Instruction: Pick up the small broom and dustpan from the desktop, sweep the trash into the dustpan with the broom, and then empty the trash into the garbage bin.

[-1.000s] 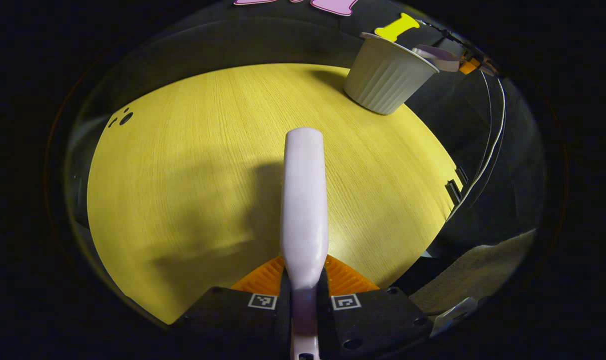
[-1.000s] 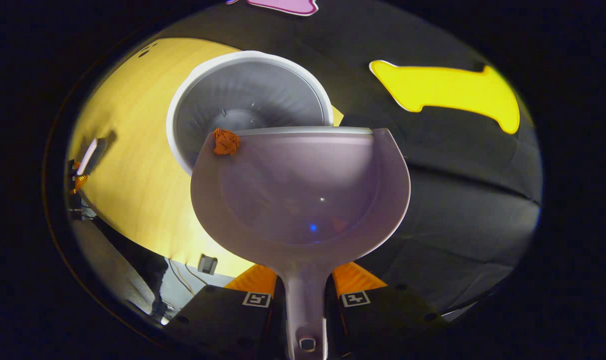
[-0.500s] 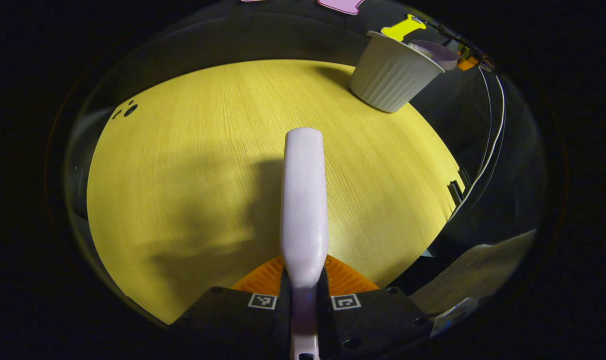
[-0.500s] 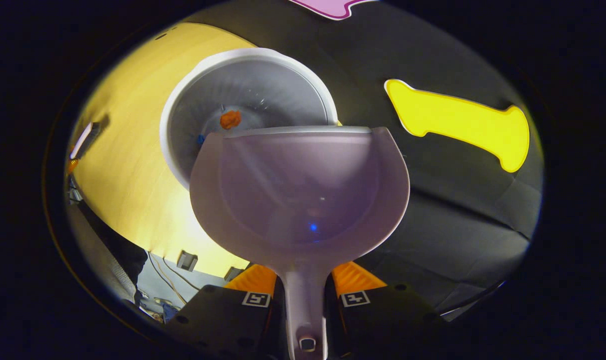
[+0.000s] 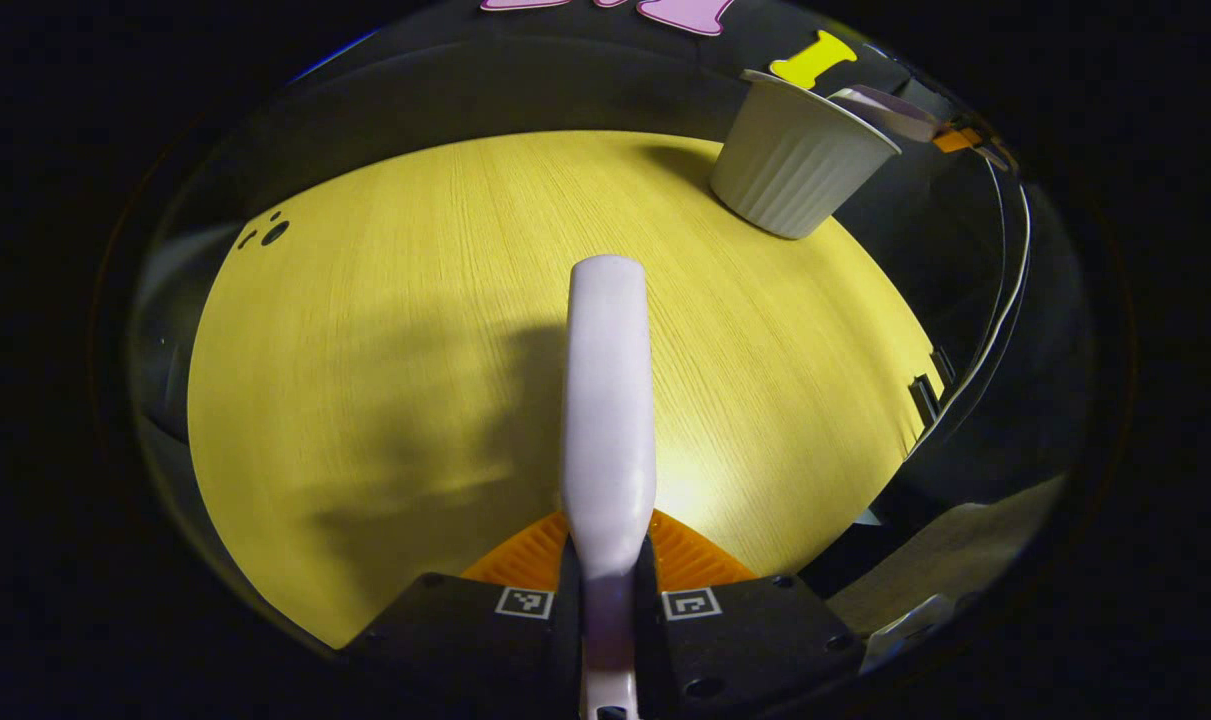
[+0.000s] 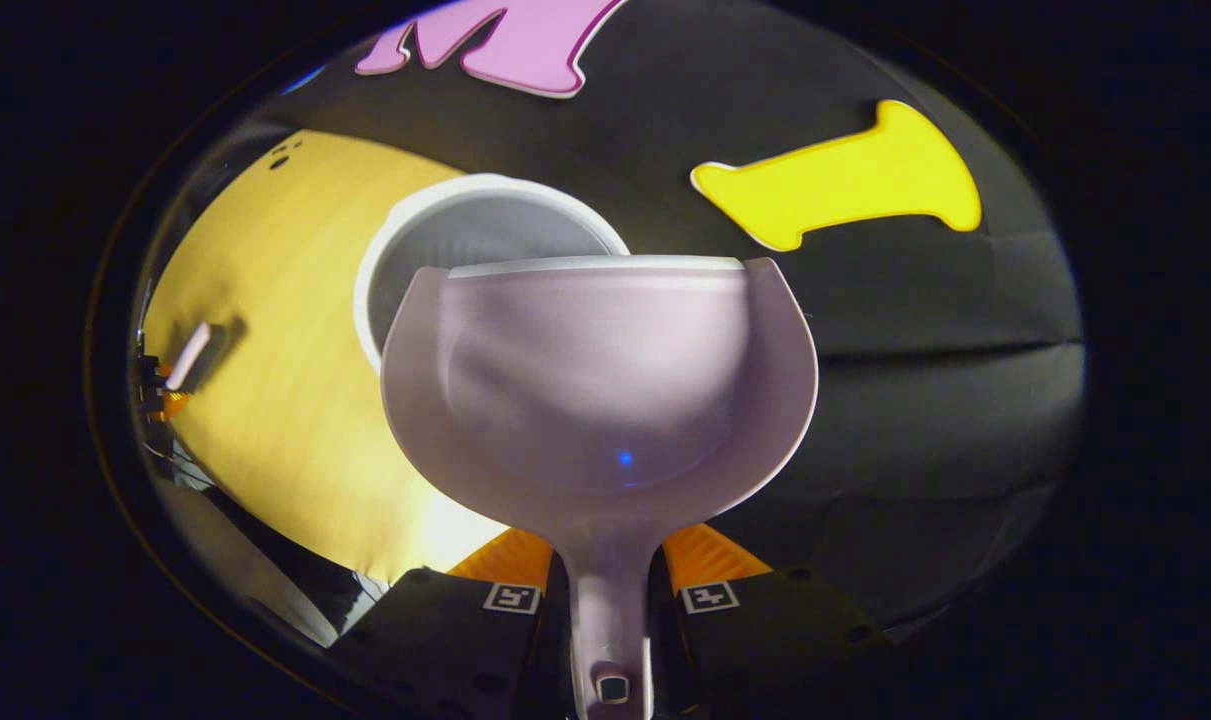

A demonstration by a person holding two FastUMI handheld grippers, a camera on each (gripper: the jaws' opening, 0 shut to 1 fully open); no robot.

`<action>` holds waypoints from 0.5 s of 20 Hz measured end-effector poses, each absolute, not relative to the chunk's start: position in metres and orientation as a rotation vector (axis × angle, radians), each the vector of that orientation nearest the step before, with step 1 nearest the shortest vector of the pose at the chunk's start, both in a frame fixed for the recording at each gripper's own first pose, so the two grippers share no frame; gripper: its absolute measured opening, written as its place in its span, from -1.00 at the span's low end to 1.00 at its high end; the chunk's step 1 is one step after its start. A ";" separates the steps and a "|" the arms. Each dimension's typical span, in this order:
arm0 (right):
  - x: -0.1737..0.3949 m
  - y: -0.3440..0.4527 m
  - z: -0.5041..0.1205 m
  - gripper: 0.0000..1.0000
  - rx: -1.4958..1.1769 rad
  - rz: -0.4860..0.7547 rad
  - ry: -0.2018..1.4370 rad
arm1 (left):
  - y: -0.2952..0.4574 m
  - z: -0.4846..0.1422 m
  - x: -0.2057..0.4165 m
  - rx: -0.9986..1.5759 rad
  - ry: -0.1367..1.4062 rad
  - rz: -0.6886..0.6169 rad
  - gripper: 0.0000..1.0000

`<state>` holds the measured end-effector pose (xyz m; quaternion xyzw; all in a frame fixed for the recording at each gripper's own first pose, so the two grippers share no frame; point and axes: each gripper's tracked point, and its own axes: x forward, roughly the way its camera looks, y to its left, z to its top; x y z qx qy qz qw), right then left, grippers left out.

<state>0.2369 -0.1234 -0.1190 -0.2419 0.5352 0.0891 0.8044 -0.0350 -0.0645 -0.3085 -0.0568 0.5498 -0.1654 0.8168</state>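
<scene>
Yellow wood-grain worktop (image 5: 385, 330) runs out ahead of you under dark cloth walls, with the ribbed white garbage bin (image 5: 800, 160) standing near its far right edge in the left gripper view.

Your right gripper (image 6: 610, 590) has its jaws closed on the handle of the dustpan (image 6: 600, 390), which hangs at the bin's (image 6: 485, 225) near rim with its lip toward the opening. The pan looks empty from here, and the part of the bin's inside that shows past the lip shows no scraps, so I judge the tipping close to done. To finish it well, keep the lip over the opening and not over the worktop, and hold the tilt steady before you draw back, so nothing clinging to the pan drops outside. Don't knock the rim; the bin looks light enough to slide.

Your left gripper (image 5: 607, 585) has its jaws clamped on the broom (image 5: 607, 400), held above bare worktop well apart from the bin. Leave it parked there.

Count: one broom, one dustpan, one bin, two grippers. No loose trash is visible on the worktop.
</scene>
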 end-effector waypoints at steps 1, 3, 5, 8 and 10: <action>0.231 -0.118 -0.114 -0.28 -0.476 0.197 1.111 | -0.063 -0.309 -0.034 -0.110 1.172 -0.345 -0.50; 0.211 -0.108 -0.101 -0.28 -0.409 0.216 1.055 | -0.060 -0.308 -0.031 -0.097 1.172 -0.334 -0.50; 0.183 -0.099 -0.091 -0.28 -0.365 0.240 1.020 | -0.057 -0.309 -0.028 -0.075 1.165 -0.325 -0.50; 0.138 -0.074 -0.105 -0.20 -0.315 0.287 1.010 | -0.054 -0.309 -0.024 -0.065 1.164 -0.309 -0.53; 0.108 -0.054 -0.123 -0.28 -0.277 0.321 1.027 | -0.052 -0.311 -0.021 -0.054 1.161 -0.301 -0.50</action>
